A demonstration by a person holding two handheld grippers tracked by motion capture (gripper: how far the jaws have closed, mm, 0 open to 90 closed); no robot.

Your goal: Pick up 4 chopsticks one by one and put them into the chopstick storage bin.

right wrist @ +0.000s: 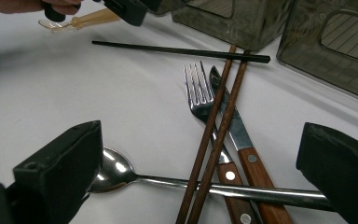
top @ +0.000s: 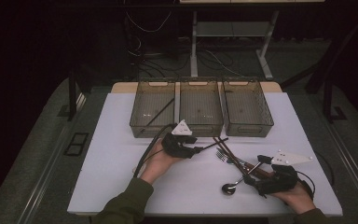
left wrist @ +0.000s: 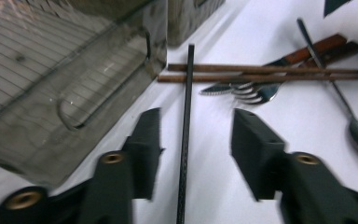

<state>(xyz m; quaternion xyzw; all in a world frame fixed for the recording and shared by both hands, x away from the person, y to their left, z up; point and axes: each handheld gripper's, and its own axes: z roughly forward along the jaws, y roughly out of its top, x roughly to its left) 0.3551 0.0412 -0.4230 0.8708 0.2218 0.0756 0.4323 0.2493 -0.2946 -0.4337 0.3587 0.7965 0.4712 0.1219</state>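
left claw [left wrist: 196, 140] straddles the black chopstick [left wrist: 185, 140] — seemingly untouched; right claw [right wrist: 200, 172] gapes.

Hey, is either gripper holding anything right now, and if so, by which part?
Nothing is gripped. The left gripper straddles the thin black chopstick along its shaft, pads apart from it. The right gripper stands open around the steel spoon's handle.

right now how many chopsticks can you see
4: one black chopstick between the left tool's jaws, one black in the left bin, two brown chopsticks crossing the fork and knife.
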